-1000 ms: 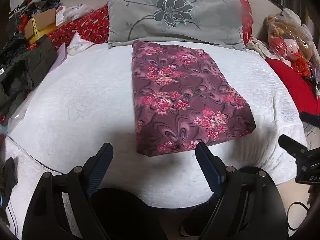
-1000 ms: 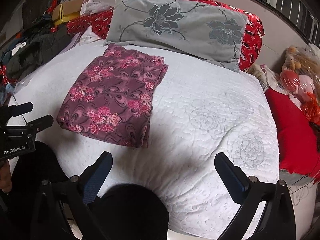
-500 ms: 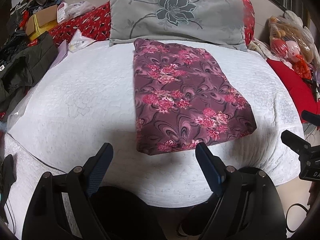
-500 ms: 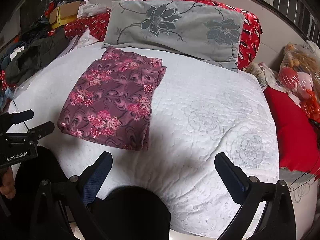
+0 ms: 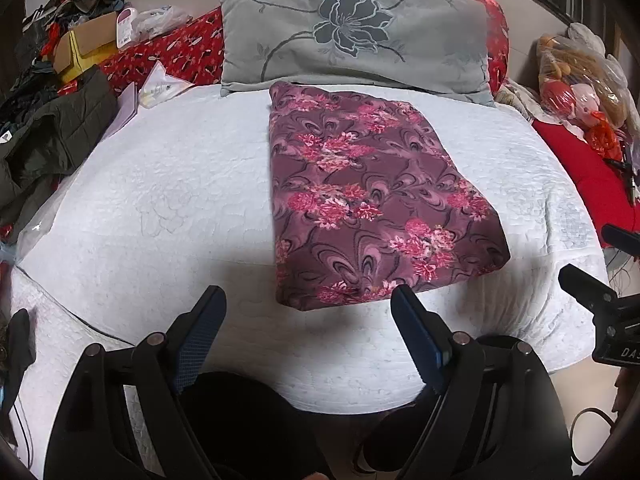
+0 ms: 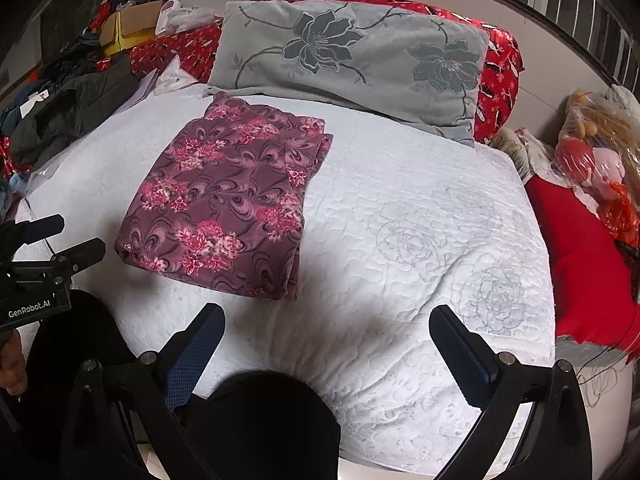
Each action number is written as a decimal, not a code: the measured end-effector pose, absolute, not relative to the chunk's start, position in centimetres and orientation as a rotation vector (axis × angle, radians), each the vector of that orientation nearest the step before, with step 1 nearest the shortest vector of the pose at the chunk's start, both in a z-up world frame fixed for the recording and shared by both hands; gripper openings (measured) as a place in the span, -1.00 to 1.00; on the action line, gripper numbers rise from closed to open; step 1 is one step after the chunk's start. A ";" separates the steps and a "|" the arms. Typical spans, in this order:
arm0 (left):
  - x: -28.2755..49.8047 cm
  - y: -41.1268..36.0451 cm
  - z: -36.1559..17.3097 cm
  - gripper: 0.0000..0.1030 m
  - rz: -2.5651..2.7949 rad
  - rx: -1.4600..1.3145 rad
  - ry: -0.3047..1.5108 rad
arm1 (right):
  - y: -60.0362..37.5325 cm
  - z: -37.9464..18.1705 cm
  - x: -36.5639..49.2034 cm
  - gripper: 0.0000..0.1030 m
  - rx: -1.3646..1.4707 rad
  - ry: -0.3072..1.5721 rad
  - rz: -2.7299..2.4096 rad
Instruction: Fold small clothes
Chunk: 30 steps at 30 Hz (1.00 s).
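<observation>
A purple garment with pink flowers [image 5: 372,196] lies folded into a flat rectangle on the white quilted bed cover [image 5: 168,200], its far end near the grey pillow. My left gripper [image 5: 308,304] hovers open just short of the garment's near edge, nothing between its fingers. In the right wrist view the same garment [image 6: 228,204] lies to the left, and my right gripper [image 6: 326,320] stands open over the bare quilt [image 6: 420,240], right of the garment. Each gripper also shows at the edge of the other's view: the right gripper [image 5: 600,264], the left gripper [image 6: 60,240].
A grey pillow with a dark flower [image 5: 352,36] lies at the head of the bed on a red patterned cover [image 5: 180,52]. Dark clothes and boxes [image 5: 52,112] pile up at the left. A red cushion [image 6: 588,264] and bagged toys [image 6: 596,148] sit at the right.
</observation>
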<state>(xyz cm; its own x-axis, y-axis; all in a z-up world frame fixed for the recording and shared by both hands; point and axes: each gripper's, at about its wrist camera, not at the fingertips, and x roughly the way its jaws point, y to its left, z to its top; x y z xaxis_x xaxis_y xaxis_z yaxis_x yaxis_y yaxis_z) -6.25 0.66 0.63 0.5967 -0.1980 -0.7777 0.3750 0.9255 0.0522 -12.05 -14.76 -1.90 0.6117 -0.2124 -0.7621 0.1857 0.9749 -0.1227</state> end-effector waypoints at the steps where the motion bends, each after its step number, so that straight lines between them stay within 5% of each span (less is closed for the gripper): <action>1: -6.3 0.7 0.7 0.65 -0.337 0.220 0.871 | -14.8 -1.9 -12.1 1.00 -0.031 0.883 -0.231; 30: -7.2 0.0 1.3 0.65 -0.363 0.260 0.868 | -15.1 -1.4 -12.6 1.00 -0.001 0.864 -0.243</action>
<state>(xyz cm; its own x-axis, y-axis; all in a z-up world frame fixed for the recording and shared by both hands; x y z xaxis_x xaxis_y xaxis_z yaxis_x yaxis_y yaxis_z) -7.17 -0.05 1.31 0.5911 -0.2039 -0.7804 0.4121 0.9080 0.0749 -12.60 -15.06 -1.37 0.6236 -0.2117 -0.7526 0.2110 0.9725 -0.0988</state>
